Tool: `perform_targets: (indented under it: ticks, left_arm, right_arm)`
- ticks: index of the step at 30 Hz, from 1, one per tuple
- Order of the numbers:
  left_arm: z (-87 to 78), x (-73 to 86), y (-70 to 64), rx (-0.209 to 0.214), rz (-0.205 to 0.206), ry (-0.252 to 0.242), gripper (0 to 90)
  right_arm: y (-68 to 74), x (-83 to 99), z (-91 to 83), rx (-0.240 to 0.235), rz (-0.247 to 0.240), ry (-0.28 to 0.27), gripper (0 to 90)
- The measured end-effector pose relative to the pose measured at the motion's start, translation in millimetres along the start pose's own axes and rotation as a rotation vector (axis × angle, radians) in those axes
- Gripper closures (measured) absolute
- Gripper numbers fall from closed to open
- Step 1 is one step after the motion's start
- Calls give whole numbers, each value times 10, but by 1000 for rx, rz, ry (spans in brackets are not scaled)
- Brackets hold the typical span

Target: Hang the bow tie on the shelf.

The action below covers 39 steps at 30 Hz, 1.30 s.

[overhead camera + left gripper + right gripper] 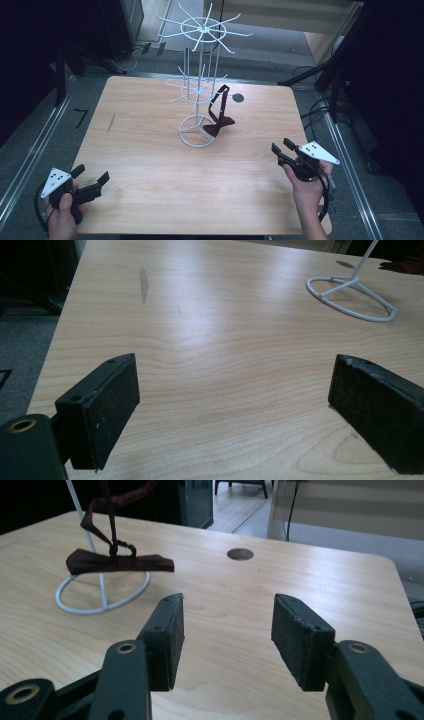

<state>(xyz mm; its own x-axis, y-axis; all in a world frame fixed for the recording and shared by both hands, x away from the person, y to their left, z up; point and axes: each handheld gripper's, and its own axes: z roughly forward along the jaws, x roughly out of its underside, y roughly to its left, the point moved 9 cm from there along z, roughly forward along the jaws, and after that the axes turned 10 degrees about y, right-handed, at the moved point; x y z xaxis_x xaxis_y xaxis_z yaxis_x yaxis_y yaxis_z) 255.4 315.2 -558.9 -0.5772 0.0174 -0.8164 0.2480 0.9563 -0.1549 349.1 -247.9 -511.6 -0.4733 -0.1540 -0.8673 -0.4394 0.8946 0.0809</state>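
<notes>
Both tools, left (91, 181) and right (283, 147), gape empty, well clear of the bow tie (218, 126) hung on the rack (199, 90).

Your way across table (150, 170) open through lower half of high view, bare wood. Wire rack (199, 90) stands upper centre, arms spreading wide overhead. Bow tie (218, 126) hangs at rack's right, blocking approach there.

Left claw (91, 180) sits low at the near left corner, jaws spread wide, gripped in the left hand (62, 212). Right claw (281, 148) hovers at the near right, jaws parted, nothing between them, right hand (306, 186) wrapped around its handle.
</notes>
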Motion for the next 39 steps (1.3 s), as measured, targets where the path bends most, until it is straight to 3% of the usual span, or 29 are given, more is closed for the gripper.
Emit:
perform_targets:
  ticks: [5,7,9,14,18,24,26,28,31,39]
  left_arm:
    - [0,1,-2,-1,1,2,68]
    - [0,1,-1,-1,1,2,68]
    - [0,0,1,-3,1,1,68]
    - [-1,0,1,-4,1,1,68]
    - [-1,1,2,-4,1,2,68]
    - [0,0,2,-5,0,1,68]
    - [0,1,2,-5,0,1,68]
    - [-2,1,4,-5,1,1,68]
    - [-2,1,4,-4,0,2,68]
    - [-3,1,5,-6,-1,1,68]
  right_arm:
    - [-49,89,-44,9,-3,5,483]
    - [-53,110,-65,-15,9,-10,484]
    - [-78,146,-81,4,4,-10,500]
    - [-128,223,-122,11,38,-36,517]
    - [-162,287,-171,13,75,-68,481]
    - [-180,442,-241,72,70,-7,262]
    - [-196,487,-263,87,84,-1,103]
    - [-222,523,-290,98,105,-1,10]
    - [-238,563,-347,80,111,-13,0]
    - [-362,754,-449,123,115,13,0]
